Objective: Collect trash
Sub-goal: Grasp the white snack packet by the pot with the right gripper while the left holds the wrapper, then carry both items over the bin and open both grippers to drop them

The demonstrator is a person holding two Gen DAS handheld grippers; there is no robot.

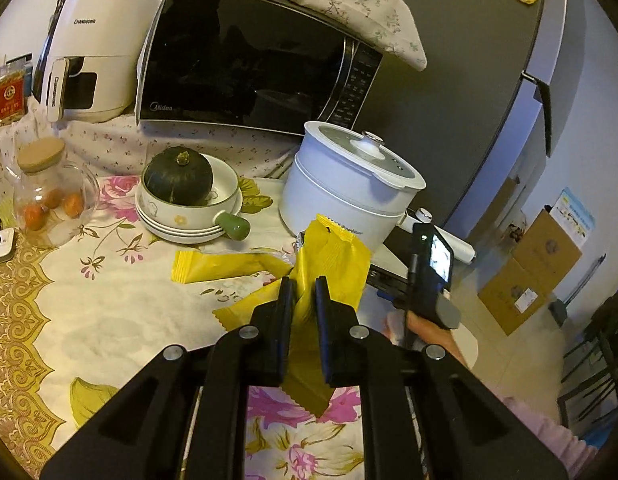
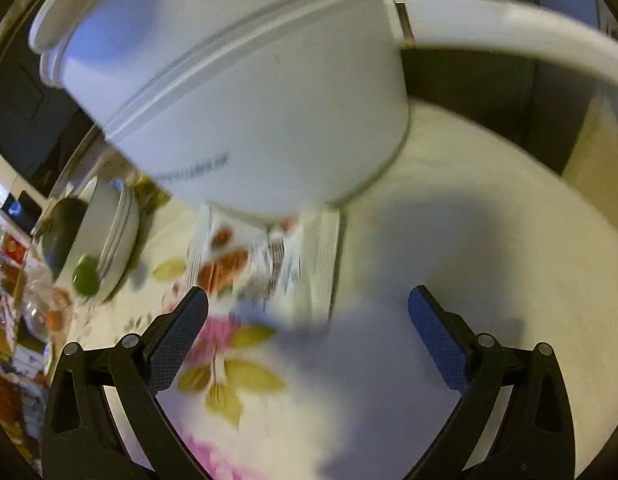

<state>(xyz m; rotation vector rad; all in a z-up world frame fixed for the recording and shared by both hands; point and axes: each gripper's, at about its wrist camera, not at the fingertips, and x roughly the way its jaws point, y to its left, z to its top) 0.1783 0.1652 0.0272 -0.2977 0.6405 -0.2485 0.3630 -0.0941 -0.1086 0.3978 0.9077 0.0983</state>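
My left gripper [image 1: 304, 286] is shut on a yellow snack wrapper [image 1: 333, 256], which sticks up above the fingers and hangs down below them, lifted off the flowered tablecloth [image 1: 109, 320]. A second yellow wrapper [image 1: 225, 266] lies flat on the cloth just beyond, and a third [image 1: 245, 308] pokes out beside the left finger. In the blurred right wrist view my right gripper [image 2: 309, 300] stands open just short of a white printed packet [image 2: 265, 268] lying at the foot of the white pot [image 2: 249, 100]. Nothing is between its pads. A hand holding the right gripper body [image 1: 429, 276] shows in the left wrist view.
The white electric pot [image 1: 349, 184] with a long handle stands at the table's right edge. Behind it are a black microwave [image 1: 249, 60] and a white air fryer [image 1: 93, 52]. A bowl holding a green squash [image 1: 179, 176] and a glass jar [image 1: 49, 196] stand left. Cardboard boxes [image 1: 529, 272] sit on the floor.
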